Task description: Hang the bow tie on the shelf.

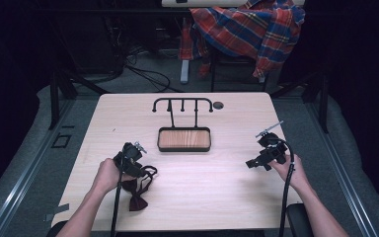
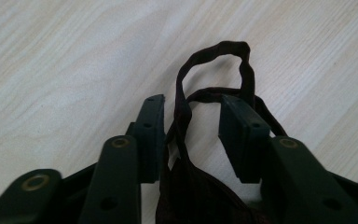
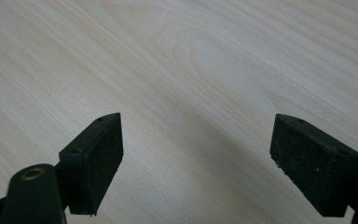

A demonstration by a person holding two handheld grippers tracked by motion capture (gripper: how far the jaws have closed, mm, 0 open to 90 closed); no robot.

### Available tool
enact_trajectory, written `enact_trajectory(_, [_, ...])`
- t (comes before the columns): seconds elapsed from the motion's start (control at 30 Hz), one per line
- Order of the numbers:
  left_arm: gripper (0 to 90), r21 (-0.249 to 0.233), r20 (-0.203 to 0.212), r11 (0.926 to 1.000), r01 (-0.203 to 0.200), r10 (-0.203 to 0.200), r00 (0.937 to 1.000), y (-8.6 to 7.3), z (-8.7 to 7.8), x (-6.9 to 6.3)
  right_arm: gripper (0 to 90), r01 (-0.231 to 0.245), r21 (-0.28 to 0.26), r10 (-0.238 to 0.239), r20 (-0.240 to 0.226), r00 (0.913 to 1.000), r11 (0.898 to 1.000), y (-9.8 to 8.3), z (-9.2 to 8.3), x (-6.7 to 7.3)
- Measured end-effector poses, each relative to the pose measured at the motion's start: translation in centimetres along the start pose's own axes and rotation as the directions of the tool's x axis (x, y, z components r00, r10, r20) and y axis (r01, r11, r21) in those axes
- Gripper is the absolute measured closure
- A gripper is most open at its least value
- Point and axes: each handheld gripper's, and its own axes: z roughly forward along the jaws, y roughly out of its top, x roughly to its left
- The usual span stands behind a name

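Bow tie (image 1: 137, 195) flat on table (image 1: 202, 187), long axis diagonal, strap between part-closed left gripper (image 2: 191, 121); right gripper (image 3: 196, 154) wide.

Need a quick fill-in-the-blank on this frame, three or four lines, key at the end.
1. The left gripper has the strap of a dark ____ between its jaws.
2. The right gripper stands ____ over bare table.
3. The stand rises from a ____ tray.
4. A plaid ____ hangs over the chair behind the table.

Missing words: bow tie; open; wooden; shirt
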Motion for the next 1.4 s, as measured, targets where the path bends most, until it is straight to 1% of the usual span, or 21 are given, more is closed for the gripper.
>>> enact_trajectory(0.1, [67.1,0.015,-0.021,0.9999,-0.006,0.006,0.9998,0.0,0.1,-0.2,16.9,-0.008,-0.011,0.008,-0.002,1.0,1.0,0.0,0.0,0.1])
enact_trajectory(0.13, [68.5,0.026,-0.027,0.9996,-0.013,0.013,0.9995,0.0,0.1,-0.4,17.0,-0.008,-0.014,0.008,0.01,0.9999,1.0,-0.1,0.0,0.2])
enact_trajectory(0.17, [69.6,0.033,-0.044,0.9992,-0.024,0.025,0.9987,0.0,0.2,-0.6,16.9,0.004,-0.007,-0.004,0.002,1.0,1.0,0.0,-0.1,0.2])
enact_trajectory(0.27, [72.9,0.075,-0.067,0.9962,-0.044,0.049,0.9965,0.1,0.6,-1.0,16.9,-0.002,-0.004,0.002,0.011,0.9999,1.0,0.0,-0.1,0.2])
enact_trajectory(0.33, [76.1,0.08,-0.074,0.9957,-0.048,0.054,0.9958,0.2,0.6,-1.1,16.9,-0.004,-0.003,0.004,0.01,0.9999,1.0,0.0,-0.1,0.2])
enact_trajectory(0.37, [77.8,0.081,-0.074,0.9955,-0.049,0.055,0.9958,0.2,0.6,-1.1,16.8,-0.018,-0.017,0.018,0.004,0.9998,1.0,-0.1,0.0,0.3])
enact_trajectory(0.4, [79.1,0.081,-0.074,0.9954,-0.051,0.057,0.9957,0.1,0.6,-1.0,16.8,-0.01,-0.003,0.01,-0.007,0.9999,1.0,0.0,-0.1,0.1])
enact_trajectory(0.47, [81.5,0.082,-0.073,0.9956,-0.045,0.051,0.996,0.0,0.6,-1.0,16.8,-0.023,-0.004,0.023,-0.007,0.9997,1.0,-0.1,-0.1,0.0])
enact_trajectory(0.5, [82.5,0.086,-0.075,0.9952,-0.045,0.052,0.9958,0.0,0.7,-0.9,16.7,-0.023,-0.002,0.023,0.003,0.9997,1.0,-0.1,-0.1,-0.1])
enact_trajectory(0.57, [84.7,0.092,-0.071,0.995,-0.041,0.047,0.9964,-0.1,0.8,-0.8,16.6,-0.021,-0.004,0.021,-0.002,0.9998,1.0,-0.1,-0.1,-0.1])
enact_trajectory(0.6, [85.8,0.093,-0.069,0.9948,-0.04,0.047,0.9965,-0.1,0.8,-0.8,16.6,-0.008,-0.001,0.008,-0.008,0.9999,1.0,0.0,-0.1,0.0])
enact_trajectory(0.63, [86.7,0.093,-0.064,0.995,-0.039,0.045,0.997,-0.1,0.9,-0.8,16.6,-0.022,-0.014,0.022,-0.011,0.9997,1.0,0.0,0.0,0.2])
enact_trajectory(0.67, [87.3,0.093,-0.062,0.9949,-0.038,0.044,0.9971,-0.2,0.9,-0.8,16.6,-0.007,0.001,0.007,-0.003,1.0,1.0,0.0,0.0,0.2])
enact_trajectory(0.73, [88.0,0.1,-0.061,0.9943,-0.038,0.044,0.9972,-0.2,0.9,-0.9,16.6,0.003,0.01,-0.003,-0.001,1.0,1.0,0.1,-0.1,0.2])
enact_trajectory(0.83, [88.5,0.095,-0.055,0.9947,-0.039,0.045,0.9975,-0.2,0.9,-0.7,16.6,0.004,0.01,-0.004,0.0,1.0,1.0,0.1,-0.1,0.2])
enact_trajectory(0.93, [88.8,0.078,-0.05,0.9965,-0.03,0.034,0.9982,-0.4,0.6,-0.6,16.5,0.009,0.012,-0.009,0.003,1.0,1.0,0.1,-0.1,0.3])
enact_trajectory(0.97, [88.8,0.066,-0.05,0.9975,-0.027,0.03,0.9983,-0.4,0.4,-0.5,16.5,-0.002,-0.003,0.002,-0.006,1.0,1.0,0.1,0.0,0.4])
enact_trajectory(1.0, [88.8,0.052,-0.054,0.9984,-0.024,0.027,0.9982,-0.4,0.2,-0.5,16.5,0.001,-0.002,-0.001,-0.008,1.0,1.0,0.1,0.0,0.4])
enact_trajectory(1.13, [89.1,-0.002,-0.044,1.0,-0.004,0.003,0.999,-0.6,-0.8,-0.4,16.6,0.008,0.011,-0.008,-0.005,1.0,1.0,0.1,-0.1,0.3])
enact_trajectory(1.3, [89.2,-0.061,-0.053,0.9981,0.005,-0.009,0.9986,-0.9,-2.1,-0.3,16.6,0.006,0.011,-0.006,-0.008,1.0,1.0,0.1,0.0,0.3])
enact_trajectory(1.4, [89.3,-0.107,-0.057,0.994,0.02,-0.026,0.998,-1.3,-3.0,-0.2,16.6,0.008,0.009,-0.008,-0.007,0.9999,1.0,0.1,0.0,0.3])
